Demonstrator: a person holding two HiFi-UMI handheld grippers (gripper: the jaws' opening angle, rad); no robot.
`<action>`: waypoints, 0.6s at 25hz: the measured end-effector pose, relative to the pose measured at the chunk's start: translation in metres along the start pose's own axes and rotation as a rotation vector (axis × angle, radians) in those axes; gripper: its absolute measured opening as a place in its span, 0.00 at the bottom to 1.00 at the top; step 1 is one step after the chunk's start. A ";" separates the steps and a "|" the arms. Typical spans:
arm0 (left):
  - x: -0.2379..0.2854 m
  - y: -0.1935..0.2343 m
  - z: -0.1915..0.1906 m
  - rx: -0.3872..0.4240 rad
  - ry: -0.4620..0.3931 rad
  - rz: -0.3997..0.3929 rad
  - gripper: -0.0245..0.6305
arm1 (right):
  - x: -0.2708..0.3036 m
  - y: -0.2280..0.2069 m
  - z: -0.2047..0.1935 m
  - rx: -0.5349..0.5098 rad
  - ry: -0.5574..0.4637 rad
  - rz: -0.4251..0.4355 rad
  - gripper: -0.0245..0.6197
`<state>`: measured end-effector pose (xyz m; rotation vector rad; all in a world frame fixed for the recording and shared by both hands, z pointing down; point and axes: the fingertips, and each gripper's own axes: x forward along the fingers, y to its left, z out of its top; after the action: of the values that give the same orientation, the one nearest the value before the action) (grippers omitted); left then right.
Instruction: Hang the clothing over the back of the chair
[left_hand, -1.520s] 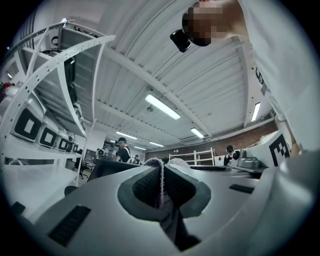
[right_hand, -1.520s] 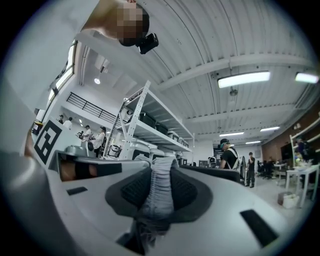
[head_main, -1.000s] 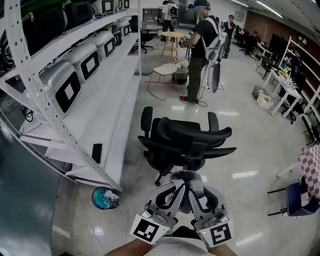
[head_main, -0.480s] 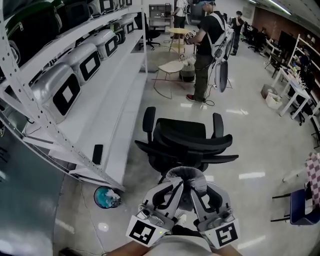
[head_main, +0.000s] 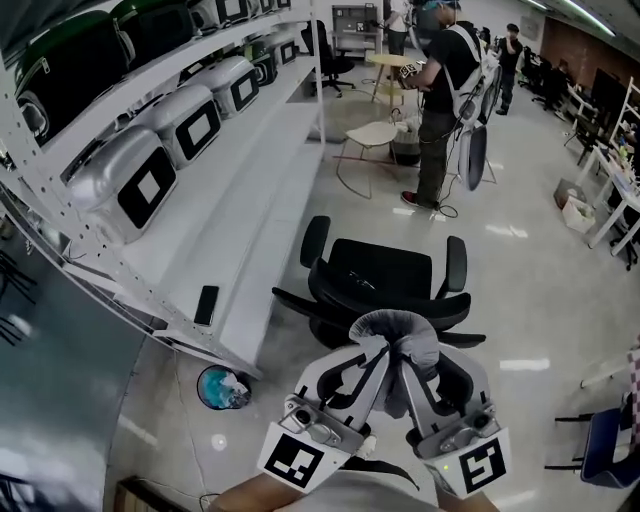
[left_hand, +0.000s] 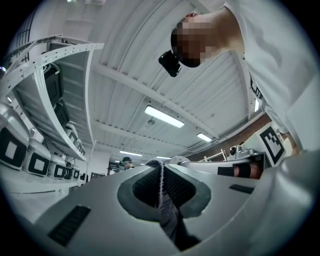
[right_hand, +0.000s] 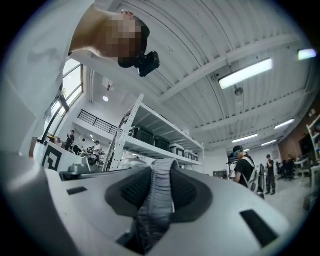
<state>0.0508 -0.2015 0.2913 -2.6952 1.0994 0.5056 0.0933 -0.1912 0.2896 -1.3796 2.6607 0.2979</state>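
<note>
Left gripper (head_main: 378, 352), jaws squeezed together on a thin hem of the grey ribbed knit garment (head_main: 396, 330), and right gripper (head_main: 414, 358), clamped on a thicker fold of the same cloth, hold the clothing bunched between their tips. The pair sit side by side and raised, apparently so the fabric can clear the backrest of the black mesh office chair (head_main: 385, 285), which stands just beyond and below both grippers with its back bare. Long white metal shelving (head_main: 250, 200) runs off to the left gripper's left. Only the head view shows the chair. The two gripper views tilt up at the ceiling lights, but they alone reveal how each pair of pads bites the cloth.
</note>
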 end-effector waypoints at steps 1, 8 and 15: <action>0.003 0.003 0.002 0.011 -0.004 -0.010 0.07 | 0.004 -0.005 0.007 -0.003 -0.025 -0.005 0.21; 0.036 0.042 0.022 0.052 -0.066 -0.069 0.07 | 0.032 -0.032 0.033 -0.092 -0.056 -0.060 0.21; 0.076 0.068 0.047 0.128 -0.098 -0.153 0.07 | 0.062 -0.078 0.062 -0.216 -0.063 -0.145 0.21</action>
<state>0.0422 -0.2841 0.2164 -2.5875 0.8614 0.5158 0.1227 -0.2700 0.2073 -1.5853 2.5218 0.6166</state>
